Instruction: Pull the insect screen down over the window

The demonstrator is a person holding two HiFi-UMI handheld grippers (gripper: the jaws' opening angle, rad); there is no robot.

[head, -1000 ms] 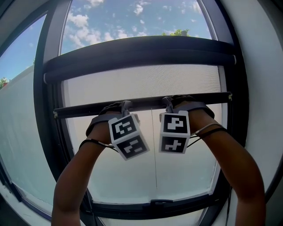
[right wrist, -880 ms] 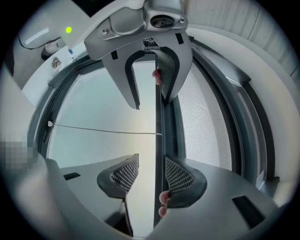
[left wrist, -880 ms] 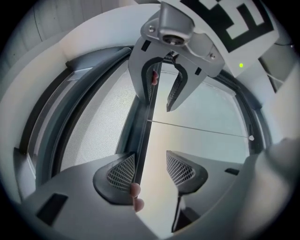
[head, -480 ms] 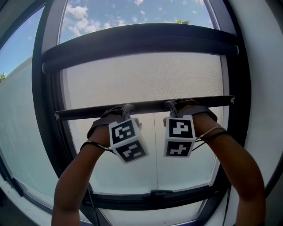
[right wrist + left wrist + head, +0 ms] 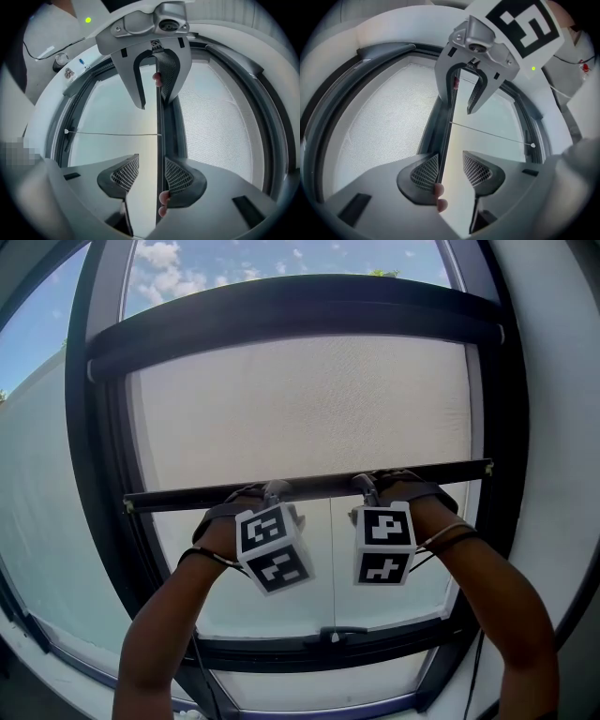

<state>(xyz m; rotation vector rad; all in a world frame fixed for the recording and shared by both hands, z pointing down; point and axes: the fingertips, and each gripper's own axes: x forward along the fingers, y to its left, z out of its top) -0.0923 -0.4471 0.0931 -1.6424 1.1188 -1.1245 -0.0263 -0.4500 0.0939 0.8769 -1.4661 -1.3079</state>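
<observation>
Lower now, screen bar [image 5: 178, 499] nears bottom frame [image 5: 262, 652]; pull cord [image 5: 333, 559] dangles between.

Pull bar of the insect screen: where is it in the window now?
In the head view the pull bar runs across the window just below mid-height, well under the roller housing and above the bottom frame rail.
</observation>
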